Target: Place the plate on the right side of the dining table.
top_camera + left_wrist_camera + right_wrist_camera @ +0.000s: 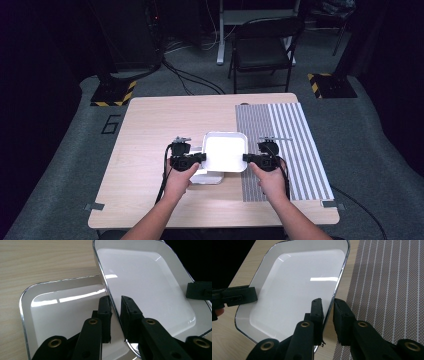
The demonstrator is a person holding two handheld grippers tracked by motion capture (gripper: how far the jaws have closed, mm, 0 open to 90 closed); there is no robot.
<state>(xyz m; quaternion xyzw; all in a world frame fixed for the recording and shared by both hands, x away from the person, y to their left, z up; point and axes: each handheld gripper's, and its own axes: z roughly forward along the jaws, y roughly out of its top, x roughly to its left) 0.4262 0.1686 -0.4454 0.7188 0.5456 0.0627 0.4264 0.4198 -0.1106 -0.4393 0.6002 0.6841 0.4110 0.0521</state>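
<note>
A white square tray with a thin metal rim hangs just above the table between both grippers. My left gripper is shut on its left rim; in the left gripper view the pads pinch that edge of the tray. On the opposite rim my right gripper is shut, its jaws clamping the tray. A second white tray of the same kind lies on the table under the lifted one, and its corner shows at the lower left.
A grey striped placemat covers the right part of the wooden table, right beside the held tray. Beyond the table's far edge stand a black chair and stand bases on the floor.
</note>
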